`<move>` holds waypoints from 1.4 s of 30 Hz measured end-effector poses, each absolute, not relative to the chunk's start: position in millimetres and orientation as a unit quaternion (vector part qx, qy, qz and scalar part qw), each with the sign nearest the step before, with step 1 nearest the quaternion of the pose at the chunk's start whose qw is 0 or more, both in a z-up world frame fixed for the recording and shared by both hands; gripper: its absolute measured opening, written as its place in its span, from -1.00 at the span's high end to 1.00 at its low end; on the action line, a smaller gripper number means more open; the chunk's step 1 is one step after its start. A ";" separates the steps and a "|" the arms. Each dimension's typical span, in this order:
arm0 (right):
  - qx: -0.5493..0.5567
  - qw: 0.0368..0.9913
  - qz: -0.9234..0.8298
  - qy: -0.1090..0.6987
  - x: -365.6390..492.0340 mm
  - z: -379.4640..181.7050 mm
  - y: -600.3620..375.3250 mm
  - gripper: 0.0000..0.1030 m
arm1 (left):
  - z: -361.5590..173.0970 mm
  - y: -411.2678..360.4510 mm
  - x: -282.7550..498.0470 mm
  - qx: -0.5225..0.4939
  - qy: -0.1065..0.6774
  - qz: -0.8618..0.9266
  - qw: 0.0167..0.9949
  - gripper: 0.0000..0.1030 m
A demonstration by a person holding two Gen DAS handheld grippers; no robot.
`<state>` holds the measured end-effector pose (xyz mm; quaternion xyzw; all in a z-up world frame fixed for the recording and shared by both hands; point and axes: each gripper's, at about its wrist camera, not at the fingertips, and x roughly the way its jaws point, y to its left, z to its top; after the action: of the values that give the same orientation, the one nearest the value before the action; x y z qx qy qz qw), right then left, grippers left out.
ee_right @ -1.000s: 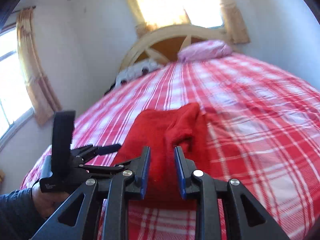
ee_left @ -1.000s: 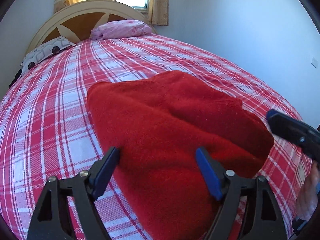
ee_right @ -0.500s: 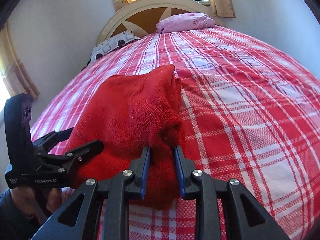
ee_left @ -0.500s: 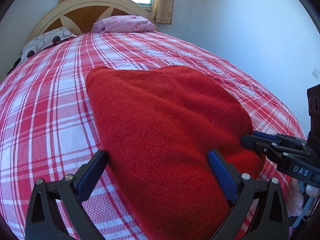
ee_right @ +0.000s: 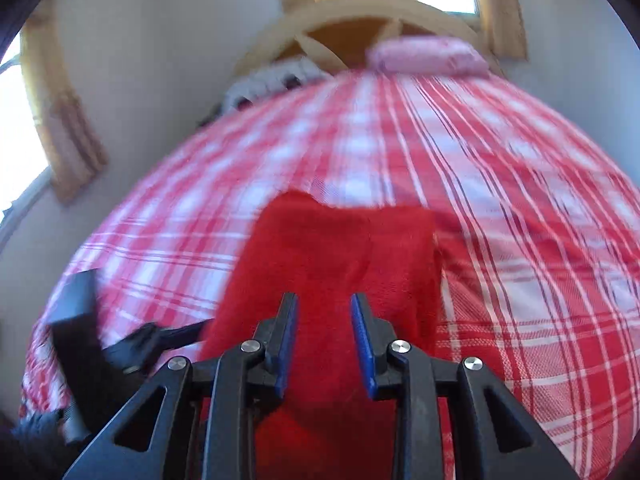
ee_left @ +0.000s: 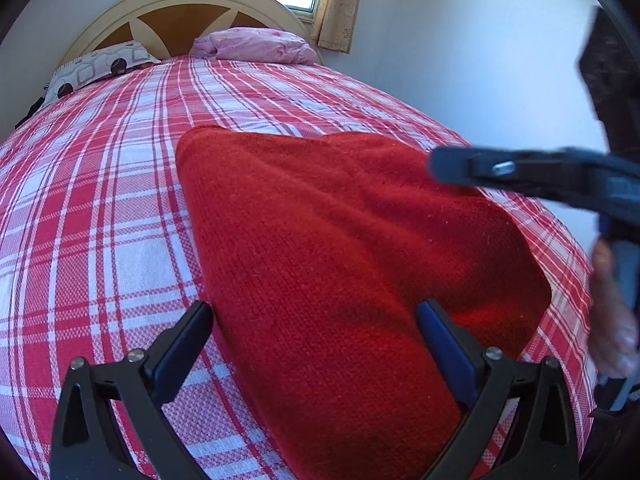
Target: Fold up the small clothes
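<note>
Fingers of the left gripper (ee_left: 314,330) stood spread wide, having just opened, straddling the near end of a folded red knit garment (ee_left: 340,240) without pressing it. Narrowly parted, the right gripper (ee_right: 324,336) had just opened slightly and gripped nothing. Flat on the red-and-white plaid bedspread (ee_left: 100,200) lay the garment.

Bed (ee_left: 100,208) under a red-and-white checked cover, seen lengthwise toward the headboard (ee_left: 188,8), cream-framed with brown panels. On the cover, near the foot end: red knitted garment (ee_left: 340,240), folded into a flat, roughly wedge-shaped slab, lying smooth against the checks. At the head end, two pillows side by side: pink pillow (ee_left: 260,46) on the right, grey-and-white patterned pillow (ee_left: 96,70) on the left, both against the headboard, well apart from the garment. Same layout, blurred, in the right wrist view.
</note>
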<state>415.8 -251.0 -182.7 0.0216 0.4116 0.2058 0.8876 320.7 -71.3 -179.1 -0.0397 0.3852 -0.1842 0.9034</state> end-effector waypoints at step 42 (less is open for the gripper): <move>0.211 0.825 0.258 0.456 510.8 -221.2 -336.7 -0.47 | -189.1 -36.0 322.6 -0.188 0.411 -0.274 0.849 -0.96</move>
<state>510.8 -336.7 -221.2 0.2110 0.4559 0.2579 0.8253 322.6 -36.0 -189.1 -0.1876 0.4114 -0.2741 0.8488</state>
